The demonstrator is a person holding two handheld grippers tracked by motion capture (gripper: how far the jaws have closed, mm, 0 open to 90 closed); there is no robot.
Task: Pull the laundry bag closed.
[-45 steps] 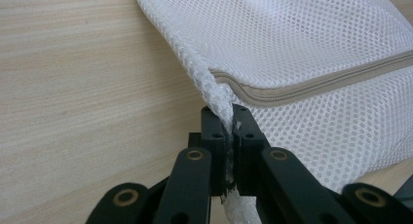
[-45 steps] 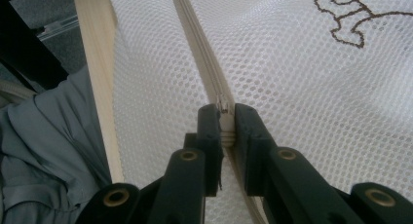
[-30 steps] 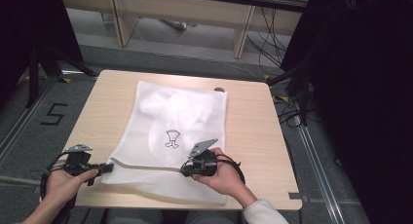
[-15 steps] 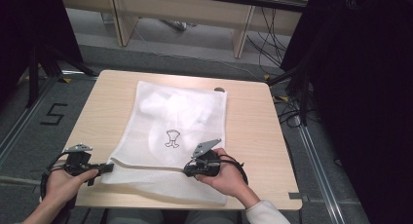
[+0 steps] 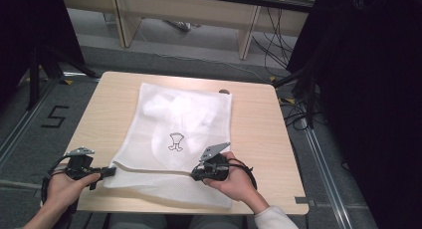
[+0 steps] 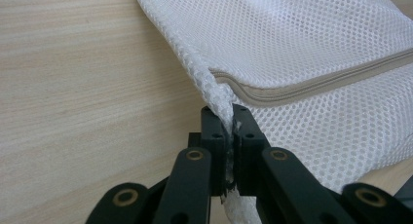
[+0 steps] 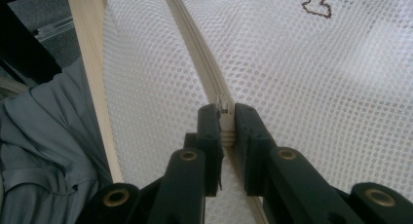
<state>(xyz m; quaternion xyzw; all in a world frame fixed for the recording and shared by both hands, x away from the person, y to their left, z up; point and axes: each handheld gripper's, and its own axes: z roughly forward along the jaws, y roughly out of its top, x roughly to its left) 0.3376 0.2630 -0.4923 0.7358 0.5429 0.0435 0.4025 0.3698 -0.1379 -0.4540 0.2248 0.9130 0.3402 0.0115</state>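
Right tongs nudged slightly rightward along the zipper – clenched on its slider, left tongs clenched on the mesh bag corner – I see it running left-right across the bench between them.

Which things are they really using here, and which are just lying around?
In use:
- white mesh bag, its zipper
- left gripper, clamped on the bag's corner
- right gripper, clamped on the zipper

Just lying about:
- cables on the floor
- small dark thing at the table's far edge

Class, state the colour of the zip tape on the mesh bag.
Beige, against the white mesh bag; the zip shows best in the left gripper view.
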